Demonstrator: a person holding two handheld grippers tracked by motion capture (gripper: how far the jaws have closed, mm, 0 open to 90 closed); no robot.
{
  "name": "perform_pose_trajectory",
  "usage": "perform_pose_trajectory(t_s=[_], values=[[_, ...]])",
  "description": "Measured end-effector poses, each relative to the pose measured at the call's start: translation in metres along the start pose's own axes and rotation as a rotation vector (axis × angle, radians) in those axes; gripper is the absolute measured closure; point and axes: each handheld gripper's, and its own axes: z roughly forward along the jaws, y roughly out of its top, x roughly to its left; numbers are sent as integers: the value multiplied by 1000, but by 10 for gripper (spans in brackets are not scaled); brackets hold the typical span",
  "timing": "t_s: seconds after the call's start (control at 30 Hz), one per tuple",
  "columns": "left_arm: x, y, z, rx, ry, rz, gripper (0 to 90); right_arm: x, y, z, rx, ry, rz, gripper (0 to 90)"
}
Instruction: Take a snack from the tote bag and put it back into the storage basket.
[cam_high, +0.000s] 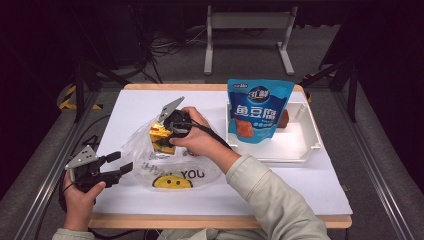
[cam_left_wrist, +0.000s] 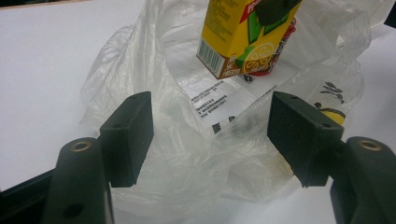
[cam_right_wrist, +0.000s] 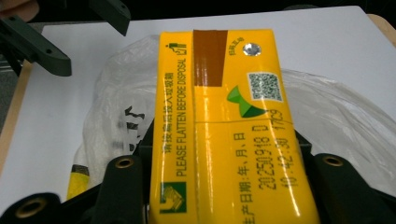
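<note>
**Operator:** Report gripper status, left to right, referenced to the plastic bag (cam_high: 170, 167).

**Manual:** Your left gripper (cam_high: 119, 167) sits at the left edge of the plastic bag, low over the white table cover (cam_high: 310, 185). Its 2 jaws stand wide apart with nothing clamped. In the left gripper view, crumpled film of the plastic bag (cam_left_wrist: 187, 154) lies between and beyond the jaws, and the pads do not press on it.

**Operator:** And the juice carton?

**Manual:** The juice carton (cam_high: 161, 136) is at the upper part of the plastic bag, over the bag's film. Your right gripper (cam_high: 167, 134) holds it: the 2 jaws are set at a middle width, 1 on each long side of the carton. In the right gripper view the juice carton (cam_right_wrist: 229, 130) runs lengthwise between the jaws, its yellow printed face toward the camera. In the left gripper view the juice carton (cam_left_wrist: 243, 37) is tilted, its lower corner close to the bag; whether it touches the film cannot be told.

**Operator:** What lies right of the plastic bag?

**Manual:** 1 white tray (cam_high: 305, 145), well apart from the bag, with a blue snack pouch (cam_high: 257, 112) standing upright against its near left wall. A reddish item behind the pouch is too hidden to identify.
</note>
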Motion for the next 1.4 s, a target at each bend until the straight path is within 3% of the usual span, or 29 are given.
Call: perform_pose_trajectory(t_s=[0.17, 0.73, 1.1, 1.4], values=[[0, 0, 1, 1, -1, -2, 323, 3, 3, -11, 18, 15, -22, 502], [0, 1, 2, 1, 1, 3, 323, 6, 3, -47, -7, 46, -50, 499], [0, 1, 2, 2, 3, 3, 323, 6, -2, -74, -27, 50, -51, 506], [-1, 1, 2, 8, 3, 7, 323, 4, -8, -99, -41, 24, -53, 506]])
